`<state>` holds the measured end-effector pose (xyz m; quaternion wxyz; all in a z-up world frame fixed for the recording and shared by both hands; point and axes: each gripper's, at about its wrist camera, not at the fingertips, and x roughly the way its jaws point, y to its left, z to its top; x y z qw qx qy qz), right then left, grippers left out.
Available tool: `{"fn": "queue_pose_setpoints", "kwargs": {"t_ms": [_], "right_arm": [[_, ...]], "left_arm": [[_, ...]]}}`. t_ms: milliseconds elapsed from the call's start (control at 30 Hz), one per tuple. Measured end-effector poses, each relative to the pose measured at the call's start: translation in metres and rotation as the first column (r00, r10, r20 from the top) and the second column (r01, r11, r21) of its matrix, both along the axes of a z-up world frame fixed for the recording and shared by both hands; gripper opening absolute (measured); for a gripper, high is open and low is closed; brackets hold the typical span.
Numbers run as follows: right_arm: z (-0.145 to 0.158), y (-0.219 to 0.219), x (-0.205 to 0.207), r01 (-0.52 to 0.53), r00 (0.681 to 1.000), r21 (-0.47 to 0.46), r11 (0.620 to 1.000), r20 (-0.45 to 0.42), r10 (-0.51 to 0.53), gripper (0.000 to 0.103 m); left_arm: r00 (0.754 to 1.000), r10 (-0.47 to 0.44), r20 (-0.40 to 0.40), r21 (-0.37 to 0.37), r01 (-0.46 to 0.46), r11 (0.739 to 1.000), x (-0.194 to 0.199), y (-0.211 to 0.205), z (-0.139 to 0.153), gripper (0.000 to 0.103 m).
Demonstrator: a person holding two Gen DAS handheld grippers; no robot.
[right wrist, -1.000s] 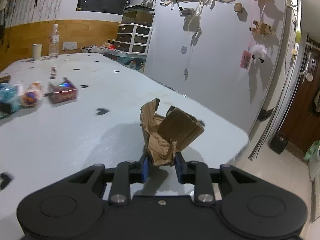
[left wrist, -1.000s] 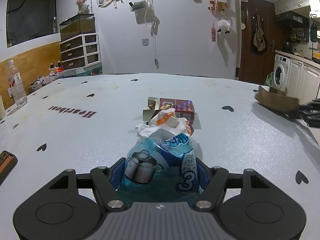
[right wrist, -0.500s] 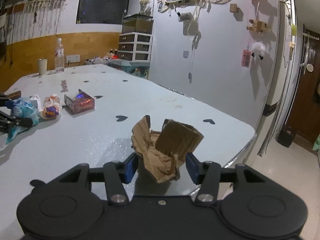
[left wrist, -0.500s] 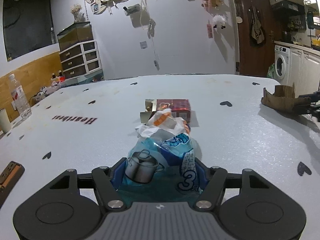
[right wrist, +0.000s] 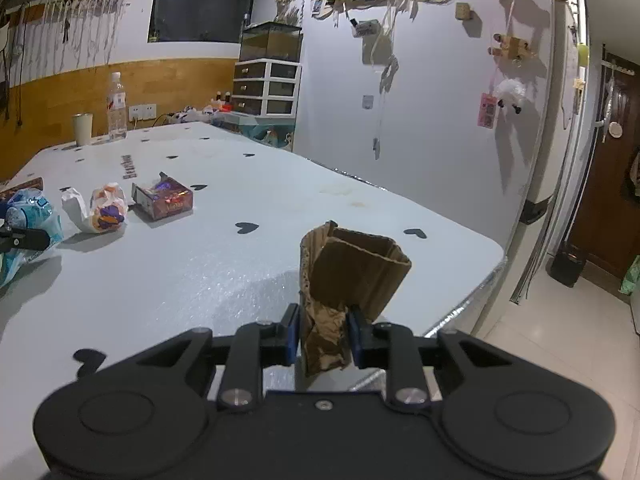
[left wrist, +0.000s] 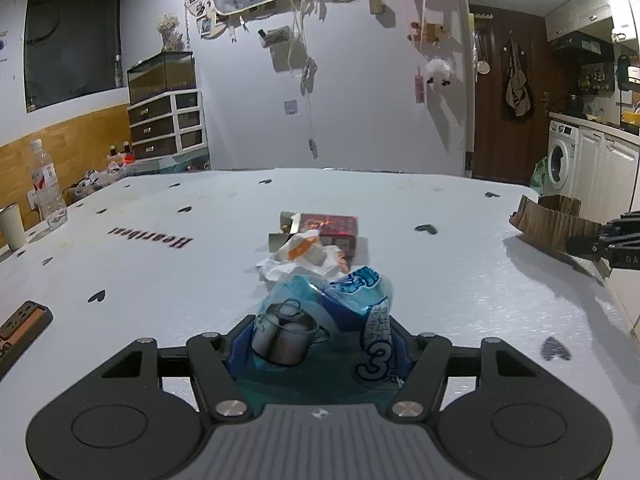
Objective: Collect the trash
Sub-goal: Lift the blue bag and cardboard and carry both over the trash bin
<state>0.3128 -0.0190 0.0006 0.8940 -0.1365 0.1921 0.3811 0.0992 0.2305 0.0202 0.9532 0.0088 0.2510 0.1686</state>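
So the left gripper (left wrist: 320,344) has its jaws pressed onto a blue plastic bag (left wrist: 324,320) sitting on the white table (left wrist: 460,280); the bag fills the gap between the fingers completely. Using that bag as the reference: just past it lies a crumpled white and orange wrapper (left wrist: 304,254), touching or nearly touching it; right behind the wrapper is a small red box (left wrist: 326,228) with one flap open. Well off to the bag's right, near the table edge, the right gripper (right wrist: 323,334) is squeezed narrow on the lower crumpled end of a torn piece of brown cardboard (right wrist: 352,268); whether the cardboard touches the table I can't tell. Far from the bag on its left sit a cup (left wrist: 12,226) and a water bottle (left wrist: 46,188).
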Motion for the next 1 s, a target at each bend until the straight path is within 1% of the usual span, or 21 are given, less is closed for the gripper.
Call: {"fn": "queue_pose_setpoints", "kwargs": {"t_ms": [200,367,533,733,1000], "right_arm": [[0.01,-0.023,-0.02,0.005,1.0,0.033,0.999,0.02,-0.006,0.025],[0.022,-0.046,-0.04,0.016,0.999,0.057,0.998,0.043,-0.018,0.025],[0.031,-0.077,-0.055,0.048,0.997,0.076,0.996,0.061,-0.052,0.025],[0.036,-0.115,-0.068,0.091,0.993,0.089,0.992,0.071,-0.097,0.025],[0.037,-0.168,-0.079,0.163,0.983,0.115,0.98,0.069,-0.172,0.025]], "left_arm": [[0.999,-0.034,0.039,0.004,0.034,0.999,-0.007,-0.027,0.015,0.065],[0.995,-0.084,0.06,0.016,0.084,0.996,-0.006,-0.06,0.028,0.065],[0.988,-0.133,0.082,0.028,0.131,0.991,-0.001,-0.096,0.037,0.065],[0.976,-0.196,0.091,0.037,0.194,0.98,0.01,-0.141,0.04,0.066],[0.956,-0.282,0.082,0.037,0.28,0.959,0.029,-0.197,0.033,0.066]]}}
